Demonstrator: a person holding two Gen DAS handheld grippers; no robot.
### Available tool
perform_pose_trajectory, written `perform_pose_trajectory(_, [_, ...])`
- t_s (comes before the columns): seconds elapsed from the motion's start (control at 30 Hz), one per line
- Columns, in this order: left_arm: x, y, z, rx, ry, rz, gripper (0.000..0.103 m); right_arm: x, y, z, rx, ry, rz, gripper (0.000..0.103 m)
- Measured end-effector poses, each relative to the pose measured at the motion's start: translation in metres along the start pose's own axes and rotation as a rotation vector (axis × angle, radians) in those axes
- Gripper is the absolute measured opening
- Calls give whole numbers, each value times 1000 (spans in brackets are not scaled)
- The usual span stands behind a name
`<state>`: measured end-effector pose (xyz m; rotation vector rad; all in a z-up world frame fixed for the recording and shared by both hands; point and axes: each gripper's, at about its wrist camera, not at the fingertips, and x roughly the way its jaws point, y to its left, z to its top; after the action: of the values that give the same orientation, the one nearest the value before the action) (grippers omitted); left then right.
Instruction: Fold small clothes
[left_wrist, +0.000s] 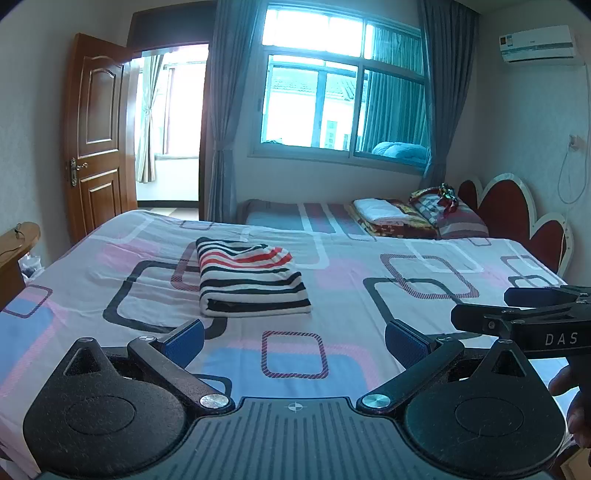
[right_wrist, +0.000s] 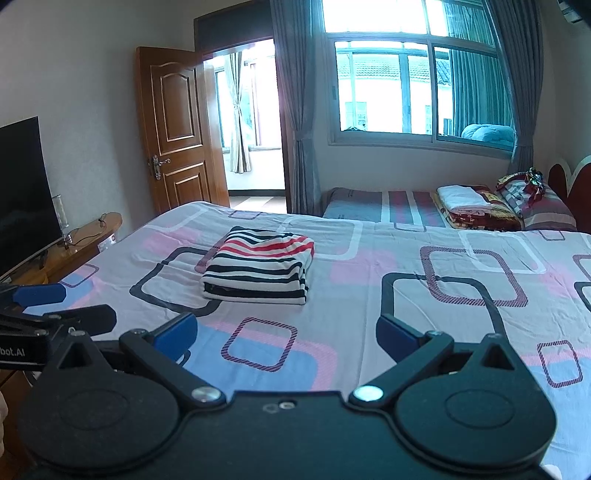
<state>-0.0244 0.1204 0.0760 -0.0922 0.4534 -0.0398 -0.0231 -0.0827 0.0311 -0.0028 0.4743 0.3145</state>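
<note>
A striped garment (left_wrist: 251, 278), white with black and red bands, lies folded in a neat rectangle on the patterned bed sheet (left_wrist: 351, 295). It also shows in the right wrist view (right_wrist: 260, 266). My left gripper (left_wrist: 293, 338) is open and empty, held above the sheet a short way in front of the garment. My right gripper (right_wrist: 284, 332) is open and empty too, also short of the garment. The right gripper shows from the side at the right edge of the left wrist view (left_wrist: 517, 314). The left gripper shows at the left edge of the right wrist view (right_wrist: 48, 306).
A second bed (left_wrist: 332, 218) with folded bedding (left_wrist: 384, 212) and a pillow stands behind, under the window. A red headboard (left_wrist: 517, 210) is at the right. A wooden door (right_wrist: 177, 129) stands open. A TV (right_wrist: 18, 192) sits on a wooden cabinet (right_wrist: 85, 240) left of the bed.
</note>
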Motion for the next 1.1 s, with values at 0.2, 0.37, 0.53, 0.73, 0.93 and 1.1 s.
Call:
perform_pose_trajectory(0.2, [0, 0, 2, 0, -2, 3, 103, 1, 2, 2, -11, -6, 5, 102])
perform_pose_trajectory(0.37, [1, 0, 2, 0, 1, 0, 103, 3, 2, 2, -13, -10, 7, 102])
perform_pose_trajectory(0.53, [1, -5, 2, 6, 0, -3, 103, 3, 1, 3, -15, -11, 9, 102])
perform_pose_trajectory(0.73, [2, -7, 1, 6, -7, -7, 103, 4, -2, 3, -14, -15, 6, 102])
perform_pose_trajectory(0.93, [1, -5, -2, 1, -22, 3, 103, 6, -2, 2, -17, -15, 6, 102])
perform_pose_trajectory(1.1, [0, -2, -1, -11, -22, 8, 103, 7, -2, 0, -23, -15, 11, 102])
